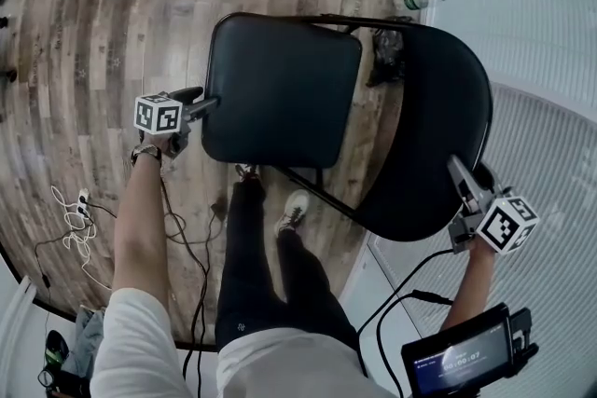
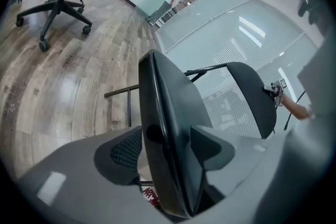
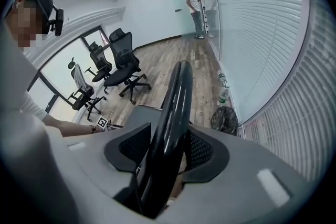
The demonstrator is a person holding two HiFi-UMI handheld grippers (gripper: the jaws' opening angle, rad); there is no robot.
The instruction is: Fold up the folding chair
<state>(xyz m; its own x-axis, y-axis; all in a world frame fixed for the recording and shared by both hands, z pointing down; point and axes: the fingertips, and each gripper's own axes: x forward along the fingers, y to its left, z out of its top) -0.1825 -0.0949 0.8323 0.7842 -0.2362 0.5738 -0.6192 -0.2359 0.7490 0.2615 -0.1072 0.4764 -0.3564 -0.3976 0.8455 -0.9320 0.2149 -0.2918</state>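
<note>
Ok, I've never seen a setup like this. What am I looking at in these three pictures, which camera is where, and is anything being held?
There is no robot here. A person holds a two-jaw gripper in each hand, and the marker cubes are parts of those grippers. The head view looks steeply down from the person's head at a black folding chair, which stands unfolded on a wood floor. The other two pictures come from a camera riding on each gripper and looking along its jaws. The left gripper is at the seat's edge. In its own view the seat stands between jaws that look spread around it, not clamped. The right gripper is shut on the edge of the backrest. Loose cables lie on the floor.
</note>
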